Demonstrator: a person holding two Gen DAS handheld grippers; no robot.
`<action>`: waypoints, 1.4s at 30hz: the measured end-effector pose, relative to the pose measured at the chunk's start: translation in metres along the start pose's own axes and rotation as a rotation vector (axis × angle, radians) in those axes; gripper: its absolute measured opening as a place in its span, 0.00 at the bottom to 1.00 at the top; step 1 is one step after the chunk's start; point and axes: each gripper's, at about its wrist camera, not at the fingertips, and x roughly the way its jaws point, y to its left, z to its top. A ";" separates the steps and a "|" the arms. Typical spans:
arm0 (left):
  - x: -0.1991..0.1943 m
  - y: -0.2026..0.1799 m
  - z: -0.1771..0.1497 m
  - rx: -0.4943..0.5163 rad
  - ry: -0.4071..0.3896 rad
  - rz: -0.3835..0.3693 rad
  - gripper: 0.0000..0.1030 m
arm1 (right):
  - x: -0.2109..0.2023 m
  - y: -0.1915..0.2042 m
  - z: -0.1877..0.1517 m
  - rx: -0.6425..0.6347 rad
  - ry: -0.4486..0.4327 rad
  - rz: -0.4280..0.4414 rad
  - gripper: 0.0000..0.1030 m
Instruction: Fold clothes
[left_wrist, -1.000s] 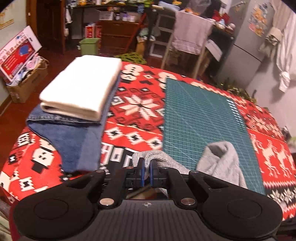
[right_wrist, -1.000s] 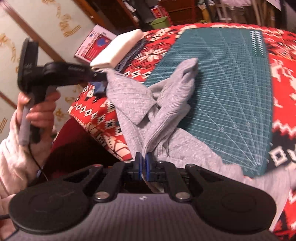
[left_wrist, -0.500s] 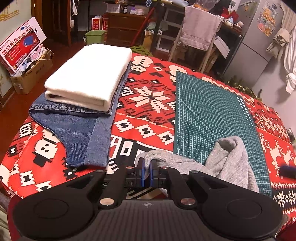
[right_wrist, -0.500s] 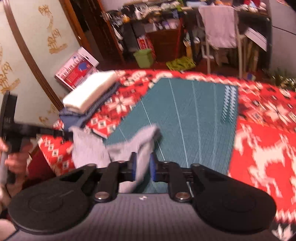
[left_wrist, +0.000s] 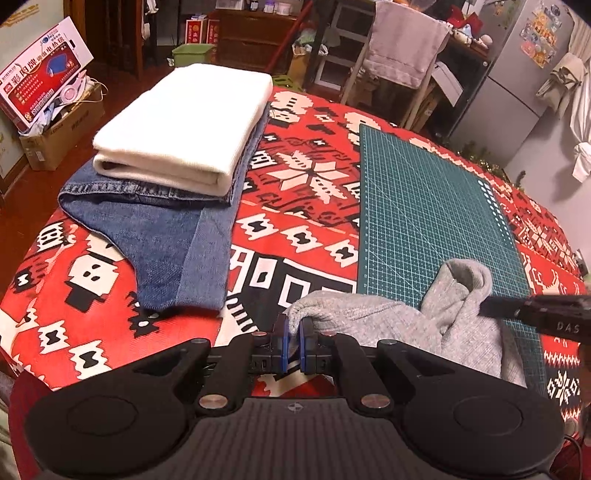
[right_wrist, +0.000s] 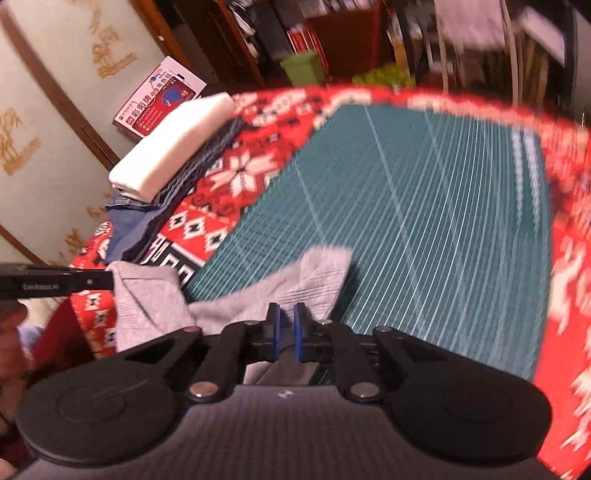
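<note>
1. Left tongs (left_wrist: 291, 341) are clamped on the grey garment (left_wrist: 454, 314), bunched at the table's (left_wrist: 288, 173) near edge.
2. Right tongs (right_wrist: 286, 332) pinch its other end; thin grip, cloth may slip.
3. Uneven pulling skews the fold.

Left gripper (left_wrist: 292, 345): matte black body, ribbed grey-black top panel with a small round crosshair mark at its front edge, two large round discs at the sides, angled black link arms with silver round screws, two blue-edged black fingers (left_wrist: 281, 341). Right gripper (right_wrist: 286, 336): same build, black discs, silver screws, blue-faced fingers (right_wrist: 273, 332), small pale logo on the ribbed panel. White lettering, partly legible, runs along each gripper's black side bar when seen from the other's camera.
</note>
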 end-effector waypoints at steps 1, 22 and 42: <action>0.001 0.000 0.000 0.002 0.003 -0.002 0.05 | 0.008 0.001 -0.002 0.003 0.016 0.012 0.08; 0.009 0.003 0.005 0.000 0.029 -0.028 0.05 | 0.012 -0.028 0.053 -0.204 -0.069 -0.027 0.18; 0.014 0.001 0.005 -0.010 0.036 -0.033 0.05 | 0.042 0.010 0.031 -0.356 -0.014 -0.085 0.08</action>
